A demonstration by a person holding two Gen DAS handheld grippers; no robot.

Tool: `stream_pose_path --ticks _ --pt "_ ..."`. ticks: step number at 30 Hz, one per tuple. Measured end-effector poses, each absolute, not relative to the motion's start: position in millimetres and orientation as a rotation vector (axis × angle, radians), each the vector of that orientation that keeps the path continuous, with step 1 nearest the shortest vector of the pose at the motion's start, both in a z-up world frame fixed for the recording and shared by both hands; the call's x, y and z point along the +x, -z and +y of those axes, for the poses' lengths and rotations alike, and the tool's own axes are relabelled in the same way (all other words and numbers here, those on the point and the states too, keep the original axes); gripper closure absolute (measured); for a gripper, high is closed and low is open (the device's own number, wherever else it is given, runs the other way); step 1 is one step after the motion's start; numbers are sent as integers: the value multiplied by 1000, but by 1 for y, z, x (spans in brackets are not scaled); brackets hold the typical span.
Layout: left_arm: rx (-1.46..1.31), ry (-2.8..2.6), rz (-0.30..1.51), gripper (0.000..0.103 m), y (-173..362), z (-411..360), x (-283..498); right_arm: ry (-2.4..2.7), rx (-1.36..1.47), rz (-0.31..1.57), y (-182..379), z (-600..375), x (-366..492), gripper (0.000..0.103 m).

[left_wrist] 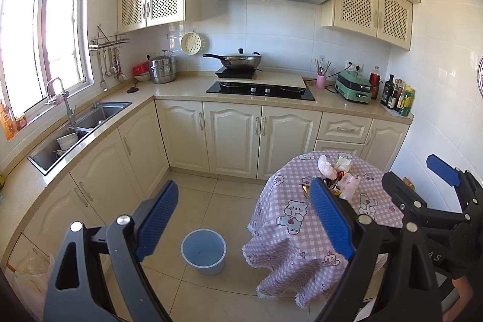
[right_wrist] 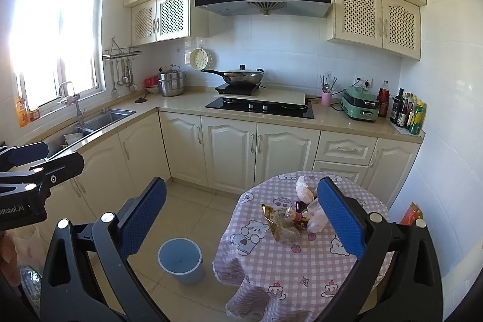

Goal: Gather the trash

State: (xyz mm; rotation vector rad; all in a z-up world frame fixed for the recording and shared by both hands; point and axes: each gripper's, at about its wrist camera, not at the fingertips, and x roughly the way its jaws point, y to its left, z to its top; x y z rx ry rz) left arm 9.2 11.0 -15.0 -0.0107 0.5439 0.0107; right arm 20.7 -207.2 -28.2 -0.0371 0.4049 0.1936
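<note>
On the round table with the pink checked bear-print cloth (right_wrist: 289,261) lies my target, a heap of crumpled wrappers and plastic bags (right_wrist: 297,215). I hold both the left gripper (left_wrist: 244,219) and right gripper (right_wrist: 241,219) above it, fingers wide apart, empty. Beside the table on the tiled floor stands a blue plastic bucket (right_wrist: 180,260).

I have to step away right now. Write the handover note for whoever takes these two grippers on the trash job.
Left gripper: open, holding nothing, raised above the floor beside the table.
Right gripper: open, holding nothing, facing the table.
Trash: a pile of wrappers and crumpled bags lies on the round table with the pink checked cloth.
Blue bin: upright on the floor left of the table; it looks empty.
Done: nothing collected yet, as far as the views show.
Left: pick up each piece and drop it in the bin.
</note>
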Motion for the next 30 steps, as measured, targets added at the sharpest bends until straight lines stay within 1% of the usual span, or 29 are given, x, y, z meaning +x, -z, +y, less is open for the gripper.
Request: stream_pose_path --ticks 8,16,24,30 --pt "-20 -2 580 16 26 18 26 -189 -33 440 38 -203 32 7" --pt "-10 13 634 16 43 1 62 -179 5 489 52 -219 59 7" --pt "10 33 727 16 72 -35 128 -148 56 567 82 -258 112 7" --pt "-3 69 829 16 101 -83 204 -107 64 654 109 -303 176 7"
